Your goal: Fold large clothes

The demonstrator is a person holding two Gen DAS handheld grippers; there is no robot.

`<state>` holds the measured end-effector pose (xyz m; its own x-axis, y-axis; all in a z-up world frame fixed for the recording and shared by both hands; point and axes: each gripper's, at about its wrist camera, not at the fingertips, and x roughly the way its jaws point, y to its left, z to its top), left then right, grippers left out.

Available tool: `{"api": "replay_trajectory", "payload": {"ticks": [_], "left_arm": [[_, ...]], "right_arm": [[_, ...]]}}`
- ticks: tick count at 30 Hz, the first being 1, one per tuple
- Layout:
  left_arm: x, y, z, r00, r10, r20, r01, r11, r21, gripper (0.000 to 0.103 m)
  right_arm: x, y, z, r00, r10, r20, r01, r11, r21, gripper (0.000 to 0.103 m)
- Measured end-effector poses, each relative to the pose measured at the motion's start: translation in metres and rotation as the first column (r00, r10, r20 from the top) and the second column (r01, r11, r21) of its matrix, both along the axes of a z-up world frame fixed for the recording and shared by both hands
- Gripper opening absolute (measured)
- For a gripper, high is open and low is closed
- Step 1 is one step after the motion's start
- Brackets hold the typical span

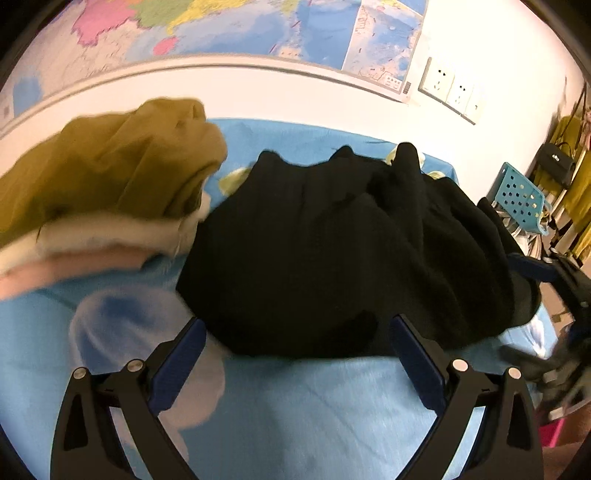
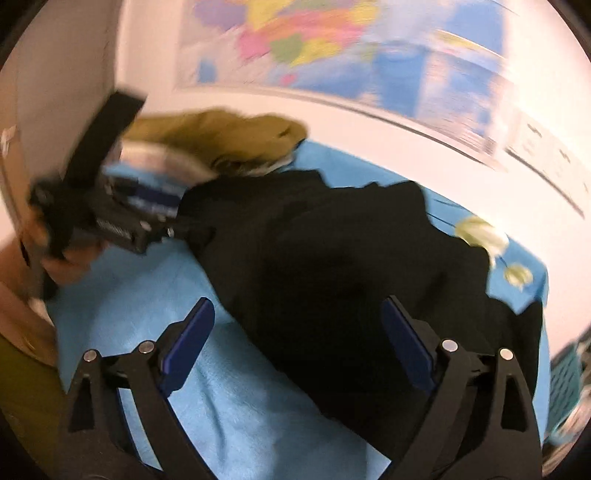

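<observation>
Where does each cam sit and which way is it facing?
Left wrist: on the left tongs, open, facing the black garment on the blue sheet, map wall behind; right tongs at the right edge.
Right wrist: on the right tongs, open, facing the same garment; left tongs and hand at left.
Shared: garment, sheet, olive clothes pile, map.

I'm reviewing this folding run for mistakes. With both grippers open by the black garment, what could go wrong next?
The black garment lies bunched, so a grab may catch several layers. The stack of folded clothes sits right beside it and could be knocked. The left gripper and right gripper work close together and may collide.
</observation>
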<state>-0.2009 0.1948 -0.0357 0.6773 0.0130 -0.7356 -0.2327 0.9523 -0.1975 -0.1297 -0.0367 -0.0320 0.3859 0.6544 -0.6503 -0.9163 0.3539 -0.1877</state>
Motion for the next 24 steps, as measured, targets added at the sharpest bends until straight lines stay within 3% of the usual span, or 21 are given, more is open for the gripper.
{"api": "replay_trajectory", "payload": {"ticks": [5, 8, 11, 12, 13, 15, 17, 22, 24], "left_arm": [[-0.019, -0.001, -0.009, 1.0, -0.027, -0.007, 0.026, 0.995, -0.1, 0.096], [-0.02, -0.003, -0.015, 0.999, -0.051, -0.013, 0.048, 0.986, -0.157, 0.096], [-0.011, -0.009, -0.019, 0.996, -0.094, -0.01, 0.089, 0.968, -0.234, 0.096], [-0.011, -0.011, -0.02, 0.995, -0.102, -0.008, 0.097, 0.963, -0.25, 0.096], [-0.007, -0.014, -0.021, 0.993, -0.114, -0.005, 0.109, 0.957, -0.27, 0.096], [0.002, -0.019, -0.023, 0.99, -0.141, 0.004, 0.136, 0.941, -0.31, 0.096], [0.009, -0.02, -0.023, 0.989, -0.145, 0.017, 0.141, 0.926, -0.349, 0.096], [0.028, -0.007, -0.023, 0.993, -0.087, 0.079, 0.115, 0.862, -0.493, 0.096], [0.035, 0.005, -0.028, 0.995, -0.038, 0.087, 0.081, 0.821, -0.565, 0.096]], "right_arm": [[-0.011, 0.029, -0.035, 0.985, 0.06, 0.163, -0.033, 0.986, -0.164, 0.087], [0.0, 0.034, -0.045, 0.979, 0.048, 0.198, -0.009, 0.981, -0.195, 0.075], [0.012, 0.03, -0.041, 0.988, 0.034, 0.154, -0.011, 0.989, -0.15, 0.062], [0.015, 0.027, -0.037, 0.991, 0.027, 0.128, -0.01, 0.991, -0.131, 0.051], [0.021, 0.023, -0.03, 0.996, 0.014, 0.087, -0.006, 0.995, -0.095, 0.042], [0.032, 0.015, -0.016, 1.0, -0.013, 0.001, 0.013, 1.0, -0.019, 0.036], [0.045, 0.007, -0.004, 0.997, -0.036, -0.063, 0.039, 0.998, 0.05, 0.035], [0.047, 0.007, -0.009, 0.993, -0.038, -0.114, 0.046, 0.997, 0.066, 0.036], [0.049, 0.005, -0.01, 0.99, -0.038, -0.138, 0.05, 0.996, 0.079, 0.037]]}}
